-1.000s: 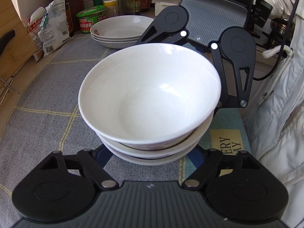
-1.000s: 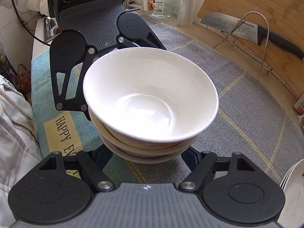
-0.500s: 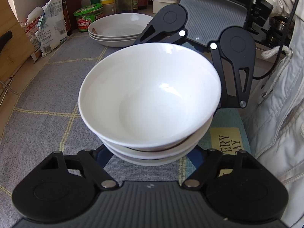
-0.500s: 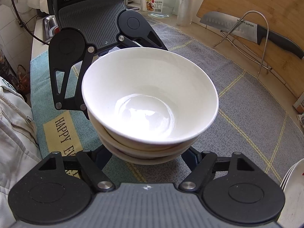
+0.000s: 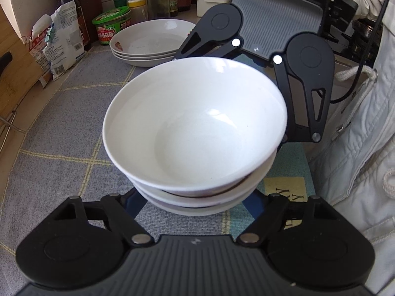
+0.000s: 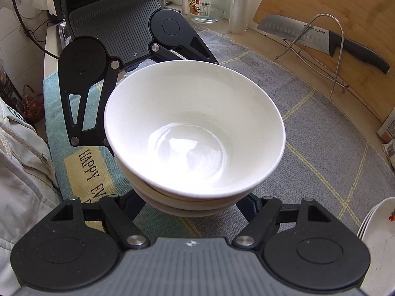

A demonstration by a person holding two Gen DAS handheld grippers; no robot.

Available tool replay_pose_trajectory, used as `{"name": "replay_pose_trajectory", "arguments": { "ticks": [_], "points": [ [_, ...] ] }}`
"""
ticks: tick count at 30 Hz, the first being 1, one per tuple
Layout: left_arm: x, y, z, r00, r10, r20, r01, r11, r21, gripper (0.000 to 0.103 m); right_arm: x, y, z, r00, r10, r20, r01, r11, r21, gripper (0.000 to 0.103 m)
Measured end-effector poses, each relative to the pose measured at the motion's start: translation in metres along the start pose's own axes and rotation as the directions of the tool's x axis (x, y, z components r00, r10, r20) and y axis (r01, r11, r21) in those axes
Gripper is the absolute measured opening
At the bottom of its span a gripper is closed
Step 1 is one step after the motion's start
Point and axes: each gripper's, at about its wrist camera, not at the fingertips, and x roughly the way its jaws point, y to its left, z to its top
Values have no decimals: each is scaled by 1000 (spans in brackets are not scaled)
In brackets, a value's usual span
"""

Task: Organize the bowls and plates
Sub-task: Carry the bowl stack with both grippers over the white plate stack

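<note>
A stack of white bowls (image 5: 195, 133) sits over the grey checked mat (image 5: 61, 148) near the counter's front edge, beside the person's pale jacket (image 5: 358, 160). The left hand-held gripper (image 5: 195, 204) and right hand-held gripper (image 6: 192, 204) flank its base from opposite sides, jaws part open; whether their hidden pads press it, I cannot tell. A stack of plates (image 5: 150, 44) lies toward a far corner

A grey checked mat (image 5: 61, 128) covers the desk, a teal strip (image 6: 74, 133) with lettering along its near edge. At the back, a green-lidded tub (image 5: 112, 24), a dark sauce bottle (image 5: 66, 2) and a crumpled packet (image 5: 56, 46). Opposite, a glass jar (image 6: 206, 0), and a knife (image 6: 321, 38) leaning on the cutting board (image 6: 345, 12) behind a wire rack (image 6: 338, 46).
</note>
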Motion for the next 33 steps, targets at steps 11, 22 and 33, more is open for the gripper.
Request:
{"name": "replay_pose_trajectory", "arguments": {
  "ticks": [11,22,33],
  "points": [
    [13,-7,50,1000,14,19,-14,1000,16,81,-40,-24,-22,1000,-25,-5,25,1000,-7,82],
    [41,-4,117,998,21,54,-22,999,25,81,-85,-67,-55,997,-73,1,73,997,-31,82],
    [68,15,167,997,42,65,-47,996,81,81,-113,-114,-85,995,-99,12,99,995,-11,82]
  ]
}}
